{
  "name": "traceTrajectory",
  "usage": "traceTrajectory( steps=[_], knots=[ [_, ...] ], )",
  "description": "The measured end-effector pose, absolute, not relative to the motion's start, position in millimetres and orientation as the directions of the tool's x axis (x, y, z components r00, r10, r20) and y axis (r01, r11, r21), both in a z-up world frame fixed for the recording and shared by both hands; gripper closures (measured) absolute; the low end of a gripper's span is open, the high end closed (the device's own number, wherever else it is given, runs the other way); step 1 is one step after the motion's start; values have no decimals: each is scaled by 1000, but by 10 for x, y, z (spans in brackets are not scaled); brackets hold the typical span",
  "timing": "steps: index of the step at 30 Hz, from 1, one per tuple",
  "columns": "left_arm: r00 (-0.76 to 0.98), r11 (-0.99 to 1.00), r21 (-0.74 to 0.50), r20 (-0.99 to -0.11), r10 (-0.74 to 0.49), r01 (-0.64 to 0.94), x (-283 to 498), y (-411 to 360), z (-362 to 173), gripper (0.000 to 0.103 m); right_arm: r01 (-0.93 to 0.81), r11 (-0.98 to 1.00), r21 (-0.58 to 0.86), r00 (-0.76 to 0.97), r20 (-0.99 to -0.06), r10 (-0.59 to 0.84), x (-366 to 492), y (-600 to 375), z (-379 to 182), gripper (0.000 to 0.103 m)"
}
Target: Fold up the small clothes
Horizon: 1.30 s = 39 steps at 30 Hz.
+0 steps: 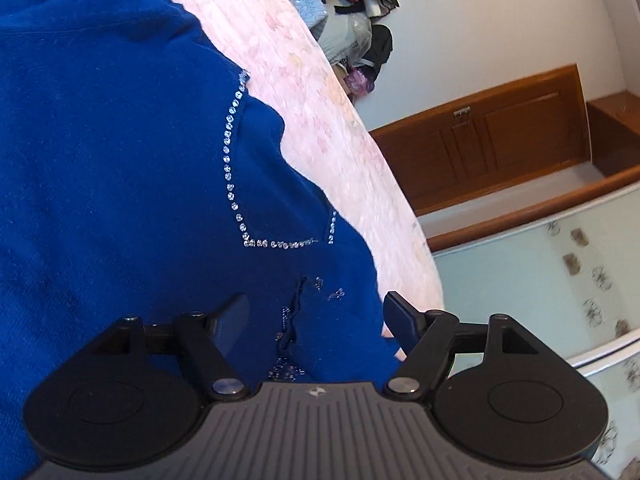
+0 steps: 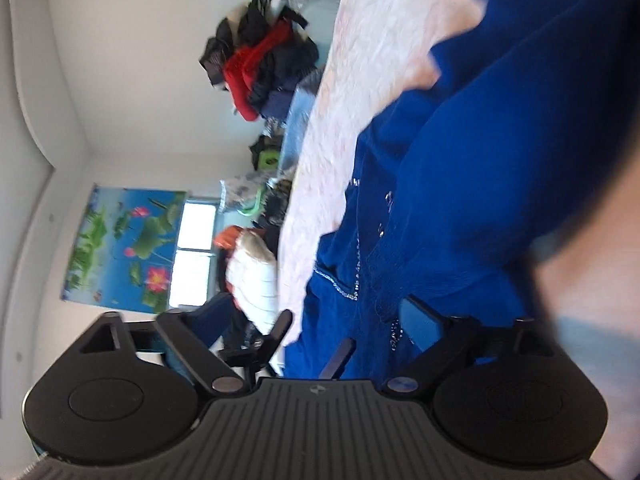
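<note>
Meanwhile, we hold two grippers over one royal-blue sweater (image 1: 120, 160) trimmed with rhinestone lines, spread on a pale pink bedspread (image 1: 328, 120). Our left gripper (image 1: 316, 320) stands with jaws apart above the sweater's edge, pinching nothing, and our right gripper (image 2: 316, 320) is likewise spread, one finger (image 2: 420, 320) over the blue knit. We count one lotus poster (image 2: 120, 248) on the wall and find no readable writing.
</note>
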State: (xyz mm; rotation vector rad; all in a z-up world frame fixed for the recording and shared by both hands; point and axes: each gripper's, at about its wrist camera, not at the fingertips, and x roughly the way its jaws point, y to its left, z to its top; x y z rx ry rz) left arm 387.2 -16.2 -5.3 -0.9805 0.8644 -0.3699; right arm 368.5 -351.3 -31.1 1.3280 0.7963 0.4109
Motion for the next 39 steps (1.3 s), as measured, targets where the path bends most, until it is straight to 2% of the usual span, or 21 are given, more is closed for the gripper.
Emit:
traceTrajectory(
  steps=[1, 3, 4, 5, 6, 8, 12, 21, 23, 24, 27, 31, 35, 38, 39],
  knots=[
    [627, 534, -840, -467, -624, -95, 3871, -139, -22, 29, 215, 240, 947, 650, -322, 688, 3778, -3386, -348, 36],
    [636, 537, -839, -464, -616, -91, 3857, -86, 11, 29, 324, 284, 902, 579, -427, 694, 3908, -3159, -469, 43],
    [638, 534, -841, -458, -619, -86, 3855, -58, 22, 29, 349, 310, 884, 569, -463, 680, 3930, -3074, -508, 50],
    [641, 532, -843, -452, -620, -81, 3854, -35, 31, 29, 362, 362, 859, 570, -511, 643, 3925, -3014, -493, 53],
    [644, 530, -844, -449, -620, -79, 3855, -16, 35, 29, 356, 386, 851, 578, -525, 624, 3927, -2976, -465, 62],
    [643, 527, -847, -444, -624, -74, 3838, -3, 27, 29, 346, 385, 856, 613, -517, 598, 3919, -2953, -425, 59],
    [627, 512, -855, -441, -642, -78, 3825, -5, -33, 29, 403, 350, 845, 661, -534, 527, 3848, -3012, -478, 70],
    [599, 490, -871, -412, -687, -37, 3849, -80, -45, 29, 440, 219, 871, 727, -489, 482, 3636, -3123, -620, 74],
    [589, 492, -870, -415, -693, -33, 3864, -130, -40, 29, 433, 259, 863, 733, -505, 456, 3686, -3090, -591, 79],
    [584, 491, -871, -414, -699, -28, 3868, -150, -34, 29, 432, 262, 863, 742, -505, 441, 3683, -3087, -600, 93],
    [564, 499, -867, -416, -714, -7, 3902, -231, -7, 29, 369, 258, 893, 773, -449, 449, 3647, -3117, -599, 93],
    [523, 528, -849, -459, -718, -19, 4023, -378, -27, 29, 207, 237, 949, 811, -302, 501, 3545, -3182, -521, 93],
    [494, 528, -848, -474, -729, -35, 4067, -499, -37, 31, 110, 121, 987, 813, -160, 561, 3453, -3299, -503, 93],
    [483, 489, -871, -450, -751, -52, 4093, -535, -63, 42, 111, 61, 992, 810, -126, 573, 3416, -3380, -558, 93],
    [492, 479, -875, -447, -747, -69, 4097, -522, -62, 42, 119, 59, 991, 810, -131, 572, 3402, -3403, -576, 93]
  ],
)
